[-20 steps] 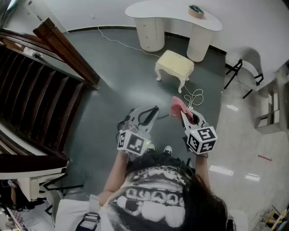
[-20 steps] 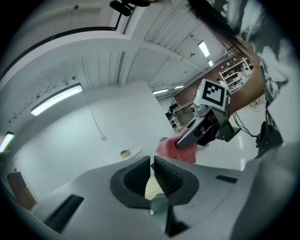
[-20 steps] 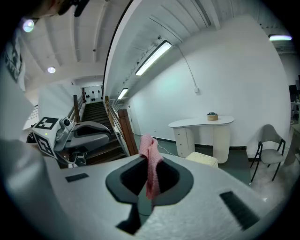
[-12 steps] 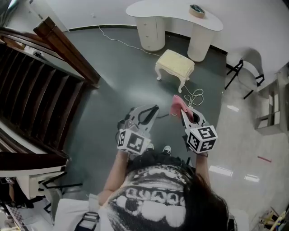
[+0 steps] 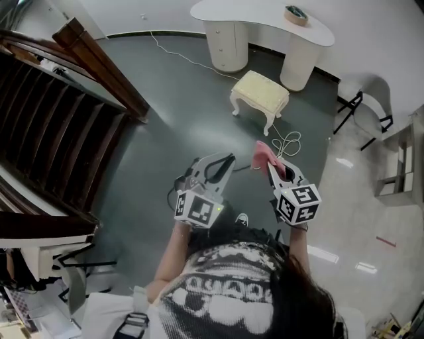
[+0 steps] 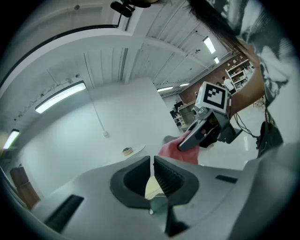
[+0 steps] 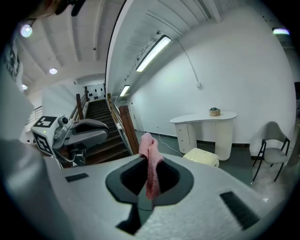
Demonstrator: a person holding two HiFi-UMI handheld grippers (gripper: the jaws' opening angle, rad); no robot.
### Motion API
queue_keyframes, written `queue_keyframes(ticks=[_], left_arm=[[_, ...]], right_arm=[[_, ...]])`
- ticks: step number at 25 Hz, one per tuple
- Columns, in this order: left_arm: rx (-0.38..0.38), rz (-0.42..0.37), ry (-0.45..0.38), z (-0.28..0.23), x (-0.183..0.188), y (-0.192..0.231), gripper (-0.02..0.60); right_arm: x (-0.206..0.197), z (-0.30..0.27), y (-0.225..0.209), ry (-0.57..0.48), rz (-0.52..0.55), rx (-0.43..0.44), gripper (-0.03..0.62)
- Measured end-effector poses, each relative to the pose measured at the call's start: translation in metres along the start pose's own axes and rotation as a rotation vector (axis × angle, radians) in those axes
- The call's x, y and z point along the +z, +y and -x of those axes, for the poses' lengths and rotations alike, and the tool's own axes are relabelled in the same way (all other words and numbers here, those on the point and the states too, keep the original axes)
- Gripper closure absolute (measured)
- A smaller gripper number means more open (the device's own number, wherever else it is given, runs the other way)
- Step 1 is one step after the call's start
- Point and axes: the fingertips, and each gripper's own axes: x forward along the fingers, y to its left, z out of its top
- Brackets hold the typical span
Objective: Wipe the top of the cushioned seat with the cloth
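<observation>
The cushioned seat [image 5: 260, 91] is a small cream stool with curved white legs, standing on the dark floor ahead of me; it also shows in the right gripper view [image 7: 201, 156]. A pink cloth [image 5: 265, 155] is pinched in my right gripper [image 5: 268, 163], which is held in the air well short of the stool. In the right gripper view the cloth [image 7: 151, 164] stands up between the shut jaws. My left gripper [image 5: 222, 164] is held level with it on the left, jaws shut on nothing. The left gripper view shows the right gripper [image 6: 201, 136] with the cloth [image 6: 180, 151].
A white curved desk [image 5: 265, 20] stands against the wall behind the stool, a roll of tape [image 5: 295, 13] on it. A white cable [image 5: 285, 142] lies on the floor by the stool. A wooden staircase [image 5: 59, 112] fills the left. A folding chair [image 5: 363, 112] stands at right.
The whole view has slid slightly: stool and desk sit a little further right and lower. Both grippers keep the same pose, cloth still held.
</observation>
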Motion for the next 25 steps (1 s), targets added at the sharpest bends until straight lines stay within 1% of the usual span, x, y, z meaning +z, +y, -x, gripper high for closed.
queue_keyframes(ticks=[5, 10, 13, 18, 25], left_arm=[[0.006, 0.012, 0.030, -0.011, -0.009, 0.002, 0.557], [0.014, 0.016, 0.051, -0.023, -0.023, 0.024, 0.557], [0.008, 0.011, 0.052, -0.038, -0.033, 0.042, 0.557], [-0.008, -0.007, 0.050, -0.063, -0.059, 0.090, 0.557], [-0.058, -0.016, 0.029, -0.105, -0.090, 0.169, 0.557]], right_arm=[[0.000, -0.012, -0.012, 0.007, -0.016, 0.020, 0.583], [0.005, -0.039, -0.017, 0.023, -0.027, 0.037, 0.583], [0.012, -0.061, -0.026, 0.023, -0.040, 0.037, 0.583], [0.026, -0.112, -0.035, 0.041, -0.046, 0.025, 0.583], [0.065, -0.196, -0.046, 0.047, -0.060, -0.009, 0.583]])
